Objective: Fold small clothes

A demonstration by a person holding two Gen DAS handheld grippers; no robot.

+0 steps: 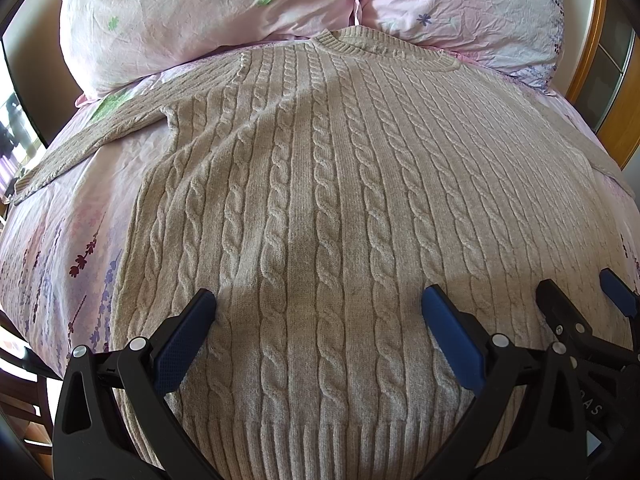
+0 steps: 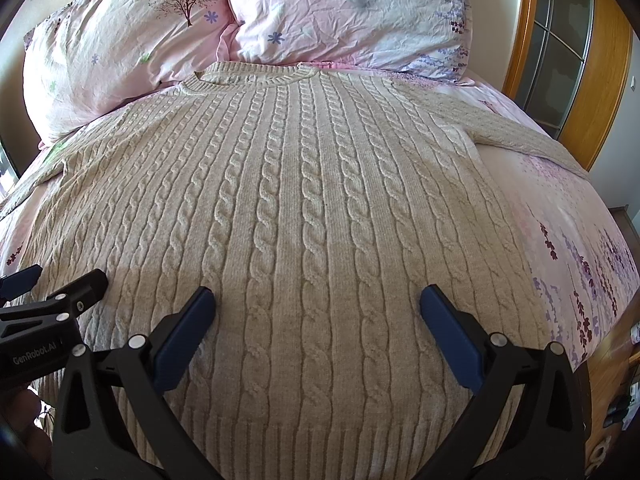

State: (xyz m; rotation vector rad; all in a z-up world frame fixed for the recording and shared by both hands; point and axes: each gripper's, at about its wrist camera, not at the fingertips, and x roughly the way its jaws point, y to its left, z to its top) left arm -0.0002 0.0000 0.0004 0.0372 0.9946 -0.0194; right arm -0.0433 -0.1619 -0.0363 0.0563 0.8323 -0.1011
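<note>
we see a beige cable-knit sweater (image 1: 320, 200) spread flat, front up, on a bed (image 1: 60, 240) with a pink floral sheet. we take the sweater as our landmark. its ribbed collar (image 1: 352, 42) lies at the far end, touching the gap between two pink flowered pillows (image 1: 180, 12) that sit just beyond it. its ribbed hem (image 1: 320, 440) is nearest us. one sleeve (image 1: 80, 140) runs out sideways from the sweater's left shoulder across the sheet, and the other sleeve (image 2: 520, 136) runs out from its right shoulder.

our left claw (image 1: 318, 312) hangs over the sweater's lower part, just above the hem, with its blue-padded fingers (image 1: 184, 340) spread wide and nothing between them. our right claw (image 2: 318, 312) is just beside it, over the same lower band and nearer the sweater's right side, likewise spread wide and holding nothing. whether either claw touches the knit we cannot tell.

beyond the sweater's right sleeve stands a wooden-framed door (image 2: 560, 60) with glass panes.
</note>
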